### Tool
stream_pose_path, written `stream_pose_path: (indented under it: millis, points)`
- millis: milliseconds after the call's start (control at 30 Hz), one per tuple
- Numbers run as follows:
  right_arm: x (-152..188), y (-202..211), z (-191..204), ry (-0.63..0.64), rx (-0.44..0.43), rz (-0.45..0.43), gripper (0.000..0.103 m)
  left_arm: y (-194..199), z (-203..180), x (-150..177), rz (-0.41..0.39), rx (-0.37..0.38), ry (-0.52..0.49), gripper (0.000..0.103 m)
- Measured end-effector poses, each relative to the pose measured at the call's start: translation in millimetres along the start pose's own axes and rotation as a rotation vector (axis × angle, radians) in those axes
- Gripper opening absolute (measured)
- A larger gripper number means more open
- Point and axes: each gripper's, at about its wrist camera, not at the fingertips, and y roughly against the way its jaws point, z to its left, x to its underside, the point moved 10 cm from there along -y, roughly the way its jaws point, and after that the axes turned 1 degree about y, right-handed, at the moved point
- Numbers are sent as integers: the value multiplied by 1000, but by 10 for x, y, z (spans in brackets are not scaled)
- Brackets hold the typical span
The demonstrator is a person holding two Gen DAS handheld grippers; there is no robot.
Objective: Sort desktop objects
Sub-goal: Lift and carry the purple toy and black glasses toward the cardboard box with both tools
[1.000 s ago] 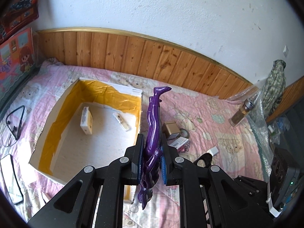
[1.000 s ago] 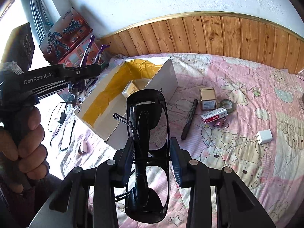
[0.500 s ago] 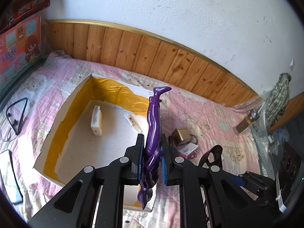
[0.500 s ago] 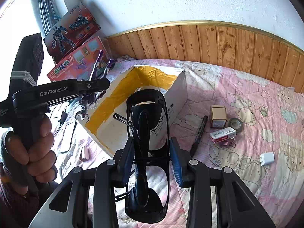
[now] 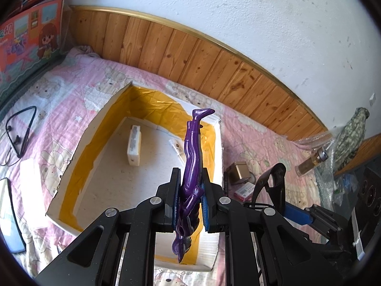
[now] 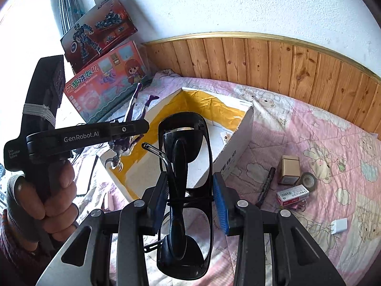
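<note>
My left gripper [image 5: 189,200] is shut on a purple toy figure [image 5: 192,157], held above the near right part of an open white box with yellow-taped walls [image 5: 78,147]. The box holds a white block [image 5: 133,144] and a small white tube [image 5: 177,147]. My right gripper [image 6: 190,200] is shut on black sunglasses [image 6: 184,166] and hovers over the box's near edge [image 6: 228,164]. The left gripper [image 6: 128,131] with the figure also shows at the left of the right wrist view.
On the pink quilt right of the box lie a black marker [image 6: 266,186], a small brown box [image 6: 289,172], a tape roll [image 6: 308,181], a red-white pack [image 6: 293,194] and a white charger [image 6: 340,225]. Earphones [image 5: 21,128] and a phone [image 5: 7,217] lie left. Toy cartons [image 6: 107,83] lean on the wall.
Both grippers have moved toward the box with their objects still held. The left gripper now stands over the box's inside; the right has come closer to the box's near wall.
</note>
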Motion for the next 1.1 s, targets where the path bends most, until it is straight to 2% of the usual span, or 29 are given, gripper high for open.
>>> stream_pose_path:
  millis: [400, 667, 1100]
  points:
    - [-303, -288, 188, 78, -15, 17, 38, -190, 435, 5, 53, -25, 105, 15]
    - [-462, -502, 290, 130, -20, 33, 38, -279, 609, 22, 69, -66, 129, 15]
    - [-550, -975, 268, 164, -23, 110, 38, -415, 859, 20, 88, -152, 154, 15]
